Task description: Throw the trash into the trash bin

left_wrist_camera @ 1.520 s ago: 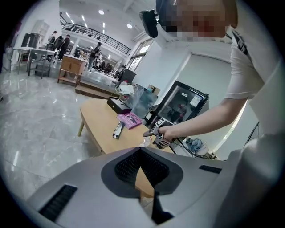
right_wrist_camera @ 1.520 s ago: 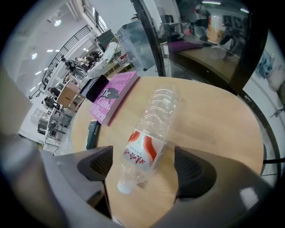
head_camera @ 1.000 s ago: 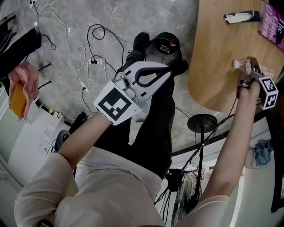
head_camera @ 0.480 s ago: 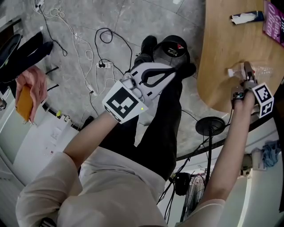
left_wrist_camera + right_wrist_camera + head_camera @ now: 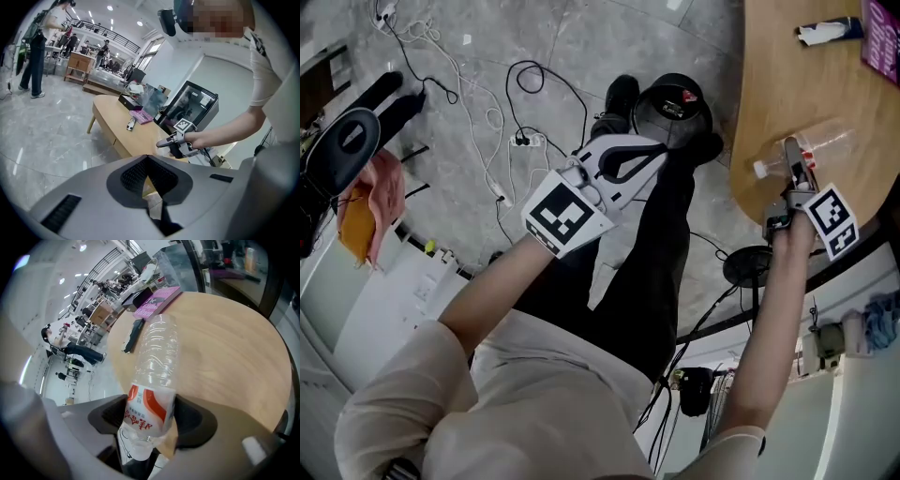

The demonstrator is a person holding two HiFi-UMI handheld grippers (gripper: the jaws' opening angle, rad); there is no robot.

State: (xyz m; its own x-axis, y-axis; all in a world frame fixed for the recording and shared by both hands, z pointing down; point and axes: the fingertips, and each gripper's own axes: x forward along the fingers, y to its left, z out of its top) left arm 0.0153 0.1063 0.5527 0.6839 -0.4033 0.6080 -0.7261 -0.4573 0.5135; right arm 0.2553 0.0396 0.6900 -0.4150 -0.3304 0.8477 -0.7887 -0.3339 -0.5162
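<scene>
A clear plastic bottle point(image 5: 821, 142) with a red-and-white label point(image 5: 149, 405) is clamped at its labelled part in my right gripper point(image 5: 789, 157), which is shut on it. The bottle hangs tilted over the wooden table's point(image 5: 773, 75) near edge, its cap end past the rim. In the right gripper view the right gripper point(image 5: 150, 409) squeezes the label from both sides. My left gripper point(image 5: 659, 148) hovers over the floor beside a black round bin point(image 5: 675, 101), its jaws together and empty. The left gripper point(image 5: 147, 157) faces the table point(image 5: 136, 136).
A crumpled tube point(image 5: 821, 32) and a pink book point(image 5: 883, 42) lie on the table's far part. Cables point(image 5: 487, 122) trail over the grey floor. The person's black-trousered legs and a shoe point(image 5: 622, 94) stand next to the bin. The table's round base point(image 5: 746, 266) sits below.
My right gripper has carried the bottle up off the tabletop and leftward to the table's edge, tilting it. The left gripper drifted slightly toward the bin.
</scene>
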